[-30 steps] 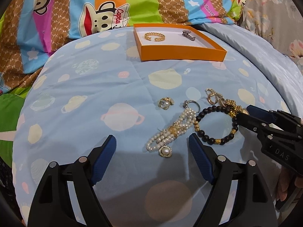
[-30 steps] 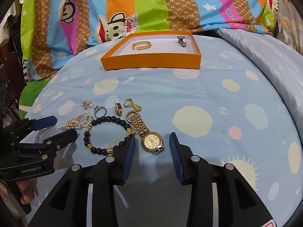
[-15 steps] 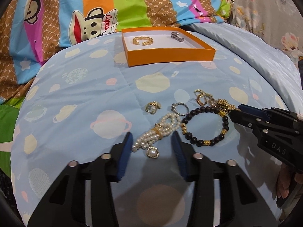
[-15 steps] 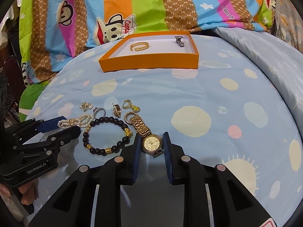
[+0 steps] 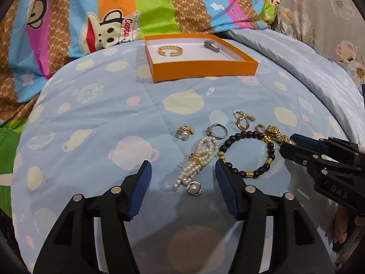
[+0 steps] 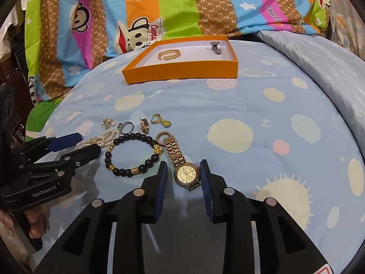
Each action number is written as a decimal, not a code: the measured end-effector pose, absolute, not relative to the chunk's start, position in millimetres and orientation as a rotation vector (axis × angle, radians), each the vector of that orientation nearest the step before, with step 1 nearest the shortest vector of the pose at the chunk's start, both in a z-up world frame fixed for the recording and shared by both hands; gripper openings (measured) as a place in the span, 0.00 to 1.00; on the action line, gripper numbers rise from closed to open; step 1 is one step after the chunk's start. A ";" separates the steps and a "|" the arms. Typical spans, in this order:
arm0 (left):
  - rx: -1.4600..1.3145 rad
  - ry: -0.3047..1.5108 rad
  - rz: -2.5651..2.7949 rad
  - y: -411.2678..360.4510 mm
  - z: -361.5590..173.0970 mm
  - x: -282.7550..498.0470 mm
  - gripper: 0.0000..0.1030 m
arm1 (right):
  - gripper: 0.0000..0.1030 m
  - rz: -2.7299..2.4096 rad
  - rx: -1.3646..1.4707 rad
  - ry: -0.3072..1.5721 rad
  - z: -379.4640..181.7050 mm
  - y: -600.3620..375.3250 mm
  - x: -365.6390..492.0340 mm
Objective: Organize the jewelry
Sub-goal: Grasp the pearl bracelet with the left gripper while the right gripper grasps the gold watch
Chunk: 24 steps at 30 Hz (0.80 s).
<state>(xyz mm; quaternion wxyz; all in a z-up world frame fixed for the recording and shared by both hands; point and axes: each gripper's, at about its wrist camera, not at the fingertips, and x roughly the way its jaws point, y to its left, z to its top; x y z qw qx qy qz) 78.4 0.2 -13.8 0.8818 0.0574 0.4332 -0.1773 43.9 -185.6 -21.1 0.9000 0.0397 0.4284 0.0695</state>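
Loose jewelry lies on the blue bedspread. My left gripper [image 5: 182, 173] is open, its jaws either side of a pearl bracelet [image 5: 198, 159] with a pearl earring [image 5: 194, 188] at its near end. My right gripper [image 6: 183, 173] is open, its pads flanking the face of a gold watch [image 6: 186, 173] without visibly pinching it. A black bead bracelet [image 6: 132, 154] lies between the two grippers. An orange box [image 6: 182, 69] farther back holds a gold bangle [image 6: 169, 54] and a silver piece [image 6: 215, 46].
Small rings and earrings [image 6: 146, 124] lie just beyond the bracelets, with a pearl ring [image 5: 184, 132] to their left. A striped cartoon quilt [image 6: 159, 11] rises behind the box. The bedspread slopes off to the right [image 6: 319, 68].
My left gripper closed halfway around the pearl bracelet, then opened wider again. My right gripper narrowed around the watch face and now stands slightly wider. The jewelry has not moved.
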 end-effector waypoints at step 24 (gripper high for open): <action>0.054 0.873 -0.462 -5.2 11.8 56.0 0.12 | 0.21 0.134 0.170 0.812 4.4 -198.5 27.2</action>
